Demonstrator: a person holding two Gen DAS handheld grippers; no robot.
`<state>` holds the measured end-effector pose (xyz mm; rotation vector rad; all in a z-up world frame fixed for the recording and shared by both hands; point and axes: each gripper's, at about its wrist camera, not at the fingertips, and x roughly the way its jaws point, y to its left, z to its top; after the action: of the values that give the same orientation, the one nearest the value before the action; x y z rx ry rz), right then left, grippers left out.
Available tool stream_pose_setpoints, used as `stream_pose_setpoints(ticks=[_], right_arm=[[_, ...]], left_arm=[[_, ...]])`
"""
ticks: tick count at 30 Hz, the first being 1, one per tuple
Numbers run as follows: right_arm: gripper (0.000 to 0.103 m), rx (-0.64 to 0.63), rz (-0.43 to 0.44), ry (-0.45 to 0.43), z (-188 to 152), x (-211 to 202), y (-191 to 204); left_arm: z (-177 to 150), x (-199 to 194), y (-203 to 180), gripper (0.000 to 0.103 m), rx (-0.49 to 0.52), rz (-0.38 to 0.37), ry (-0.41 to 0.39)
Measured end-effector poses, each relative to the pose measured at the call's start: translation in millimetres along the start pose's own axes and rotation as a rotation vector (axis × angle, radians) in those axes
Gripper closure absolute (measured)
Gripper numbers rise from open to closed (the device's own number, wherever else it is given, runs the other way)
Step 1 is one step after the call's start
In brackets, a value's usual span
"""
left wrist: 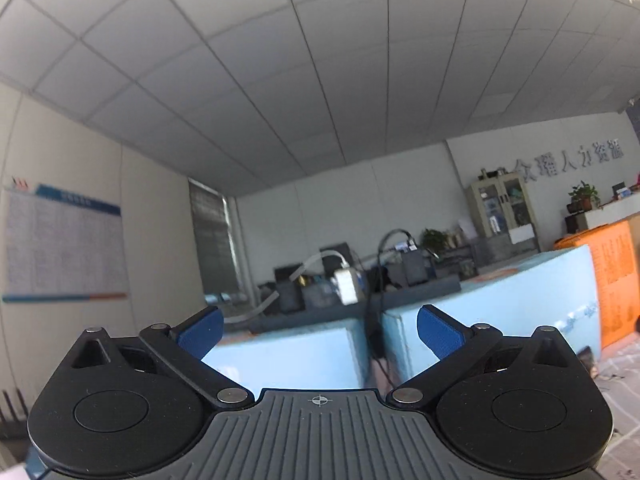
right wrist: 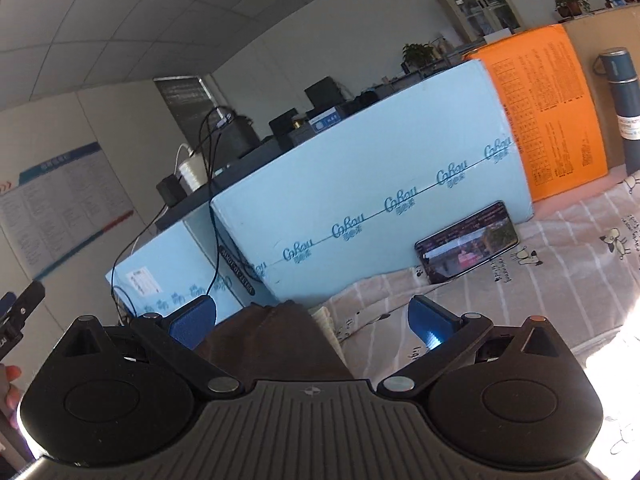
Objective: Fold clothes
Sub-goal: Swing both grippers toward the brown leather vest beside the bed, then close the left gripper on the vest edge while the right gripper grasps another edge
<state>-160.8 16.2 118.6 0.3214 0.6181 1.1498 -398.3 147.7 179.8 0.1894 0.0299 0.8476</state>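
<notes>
My left gripper [left wrist: 319,330] is open and tilted up toward the ceiling, with nothing between its blue pads [left wrist: 438,334]. No clothing shows in the left wrist view. My right gripper [right wrist: 312,326] is open too. A dark brown garment [right wrist: 276,344] lies under and between its fingers, just past the gripper body, on a beige striped cloth with cartoon prints [right wrist: 520,280]. The pads [right wrist: 430,328] stand apart from the garment on both sides; whether the left pad touches it I cannot tell.
Light blue foam boards [right wrist: 380,184] stand upright behind the cloth, with an orange sheet [right wrist: 548,112] to their right. A phone [right wrist: 466,242] leans against the board. Black cables [right wrist: 212,208] hang over the boards. A blue flask [right wrist: 626,92] stands far right. A hand [right wrist: 10,384] shows at left.
</notes>
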Motion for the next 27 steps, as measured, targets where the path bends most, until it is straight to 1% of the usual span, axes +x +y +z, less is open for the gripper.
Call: stream_pose_setpoints(ticks=[2,3,6,9,11,14,22,24,27], right_arm=[[0.0,-0.05,0.004,0.043,-9.5,20.3,14.1],[0.0,-0.075,0.006,0.064,-14.2,30.5,21.1],[0.0,-0.15,0.011,0.128,-28.5,61.0,42.2],[0.0,-0.225,0.017,0.192,-42.7,91.5,63.3],[0.0,-0.274,0.021,0.234,-52.2,111.9,77.4],[0.0,-0.316,0.001,0.286,-64.3,135.5,87.2],[0.0,-0.415,-0.069,0.27,-93.6,175.7,97.2],[0.002,-0.427,-0.095,0.255,-93.4,181.4,97.0],[0.002,-0.437,-0.141,0.226,-87.3,186.8,94.6]], left_arm=[[-18.8,18.2,9.6,0.0,-0.086,-0.047,0.068],[-34.2,30.5,27.2,0.0,-0.144,-0.068,0.097],[-68.2,59.3,49.1,0.0,-0.314,-0.06,0.154],[-100.6,74.0,63.5,0.0,-0.479,-0.041,0.138],[-124.8,74.9,66.6,0.0,-0.565,-0.026,0.103],[-143.2,82.6,78.1,0.0,-0.648,-0.07,0.128],[-190.3,103.7,109.8,0.0,-0.862,-0.194,0.206],[-202.0,109.0,117.7,0.0,-0.915,-0.226,0.225],[-200.8,112.5,112.9,0.0,-0.908,-0.291,0.23]])
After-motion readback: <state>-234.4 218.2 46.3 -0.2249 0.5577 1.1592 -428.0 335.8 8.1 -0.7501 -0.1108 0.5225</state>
